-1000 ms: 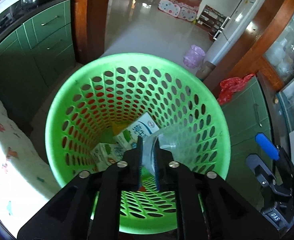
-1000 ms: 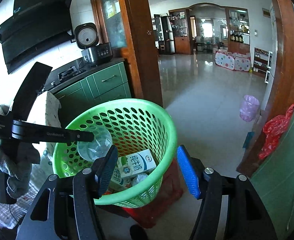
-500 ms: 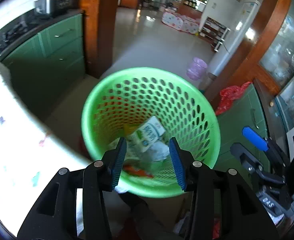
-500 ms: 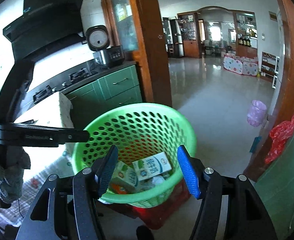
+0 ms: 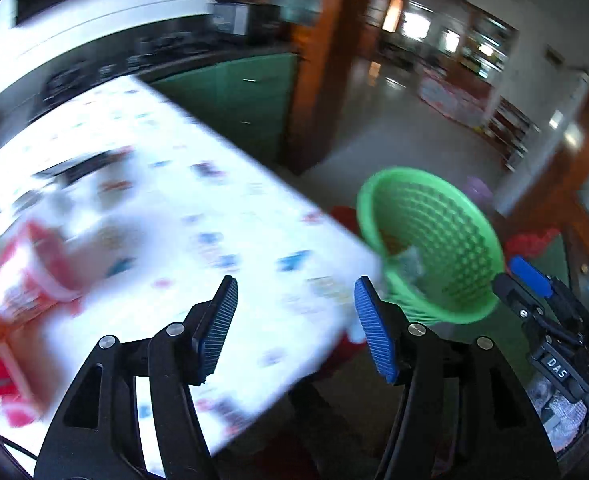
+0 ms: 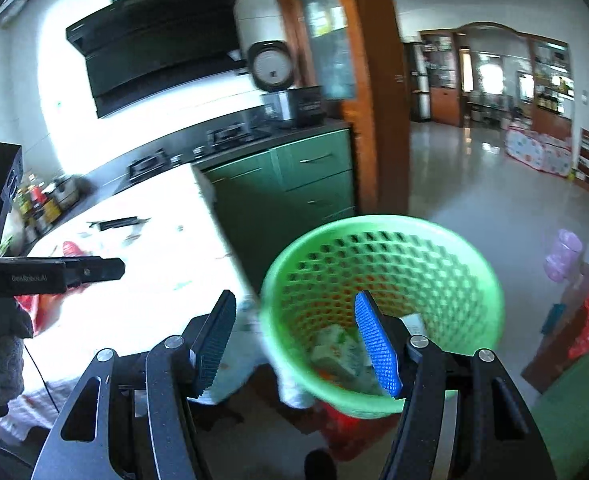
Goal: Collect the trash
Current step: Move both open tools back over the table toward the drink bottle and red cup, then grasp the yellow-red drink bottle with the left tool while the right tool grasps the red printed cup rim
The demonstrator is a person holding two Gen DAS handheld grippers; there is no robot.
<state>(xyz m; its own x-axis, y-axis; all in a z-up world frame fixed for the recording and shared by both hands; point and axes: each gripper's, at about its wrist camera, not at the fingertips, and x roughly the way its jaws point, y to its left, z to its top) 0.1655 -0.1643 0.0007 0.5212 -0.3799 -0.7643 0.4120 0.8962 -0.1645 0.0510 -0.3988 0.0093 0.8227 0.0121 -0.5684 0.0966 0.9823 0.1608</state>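
Our left gripper (image 5: 294, 320) hangs over the patterned tablecloth (image 5: 198, 216), its jaws opening with nothing between them. Our right gripper (image 6: 294, 340) stands apart and empty before the green perforated basket (image 6: 382, 240), where milk cartons (image 6: 334, 348) lie beside the table.

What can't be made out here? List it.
- Red-and-white packaging on the table, left wrist view: motion blur hides what it is.
- Cartons in the green basket, right wrist view: blurred, partly behind the right hand-held gripper; print unreadable.
- Basket base: hidden by the gripper.
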